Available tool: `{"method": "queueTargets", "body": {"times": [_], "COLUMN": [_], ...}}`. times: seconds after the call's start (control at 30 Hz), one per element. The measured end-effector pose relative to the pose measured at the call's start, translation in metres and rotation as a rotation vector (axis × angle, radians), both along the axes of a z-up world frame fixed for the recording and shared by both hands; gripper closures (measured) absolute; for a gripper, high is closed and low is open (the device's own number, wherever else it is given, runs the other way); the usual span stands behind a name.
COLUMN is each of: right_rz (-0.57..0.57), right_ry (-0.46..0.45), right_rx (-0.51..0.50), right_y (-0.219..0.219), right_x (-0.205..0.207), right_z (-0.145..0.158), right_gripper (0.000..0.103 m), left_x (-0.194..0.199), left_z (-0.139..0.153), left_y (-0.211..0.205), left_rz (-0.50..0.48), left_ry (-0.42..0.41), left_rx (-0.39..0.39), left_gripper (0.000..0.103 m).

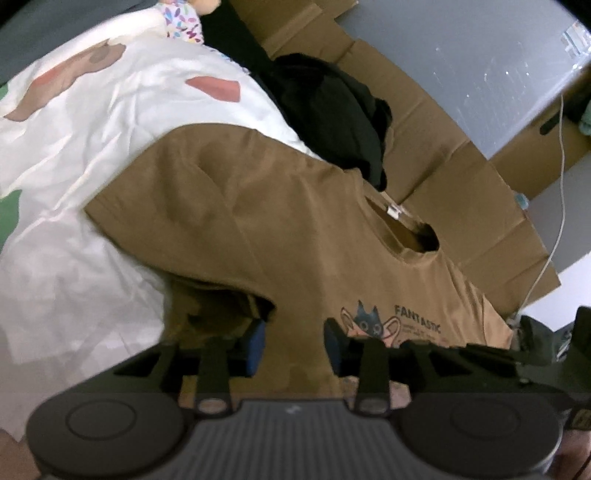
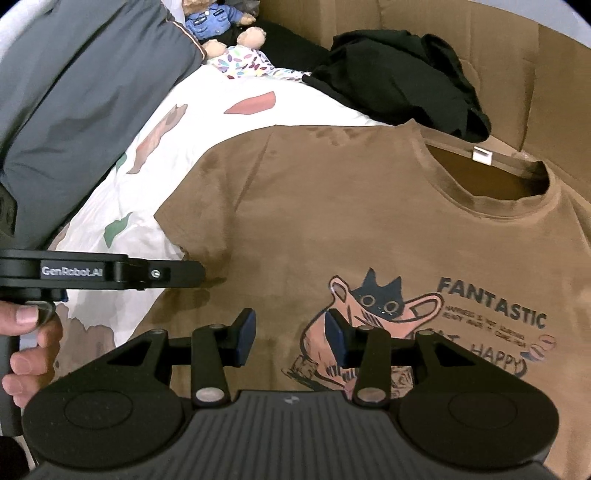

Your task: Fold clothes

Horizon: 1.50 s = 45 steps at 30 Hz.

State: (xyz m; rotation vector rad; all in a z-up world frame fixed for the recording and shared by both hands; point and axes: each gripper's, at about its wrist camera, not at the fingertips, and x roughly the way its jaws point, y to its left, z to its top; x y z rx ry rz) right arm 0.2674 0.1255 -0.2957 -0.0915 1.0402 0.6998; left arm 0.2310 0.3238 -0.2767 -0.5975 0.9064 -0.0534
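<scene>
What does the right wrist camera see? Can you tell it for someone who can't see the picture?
A brown T-shirt with a cat cartoon and the word FANTASTIC lies spread flat, front up. The right hand-held gripper hovers open above its print. Behind it lie a white patterned sheet, a black garment and a teddy bear.

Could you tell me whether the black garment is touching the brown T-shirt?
Touching: in the left wrist view the black garment drapes onto the brown T-shirt beside its collar.
</scene>
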Motion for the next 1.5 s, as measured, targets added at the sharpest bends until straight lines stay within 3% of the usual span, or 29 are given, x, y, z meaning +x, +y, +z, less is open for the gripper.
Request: {"method": "queueTargets", "body": {"times": [0.5,0.67,0.73,0.9,1.27,1.4,1.43,1.5], "right_rz": [0.052,0.077,0.085,0.1,0.107,0.096,0.092,0.086], "right_ry": [0.024,0.045,0.038,0.044,0.071,0.07,0.069,0.067], "right_rx": [0.026,0.057,0.059,0.077,0.07,0.069,0.068,0.068], "right_y": [0.014,0.026,0.03,0.038,0.035,0.029,0.028,0.025], "right_x": [-0.006,-0.008,-0.008,-0.008,-0.006,-0.003,-0.002,-0.001], "right_z": [-0.002,-0.007,-0.007,-0.011,-0.028,-0.03,-0.03,-0.03], "right_gripper": [0.056,0.056,0.056,0.056,0.056,0.056,0.056,0.056], "left_x": [0.008,0.022,0.026,0.028,0.052,0.053,0.053,0.053], "left_z": [0.004,-0.006,-0.013,-0.036,-0.058,-0.062,-0.063,-0.064], "left_y": [0.093,0.115,0.121,0.134,0.129,0.129,0.13,0.13], "left_rz": [0.233,0.25,0.253,0.28,0.178,0.198,0.198,0.183], "left_ry": [-0.036,-0.026,-0.009,0.049,0.059,0.066,0.068,0.075], "left_rx": [0.09,0.088,0.094,0.113,0.135,0.107,0.102,0.091], "left_gripper": [0.066,0.066,0.073,0.08,0.08,0.08,0.082,0.098]}}
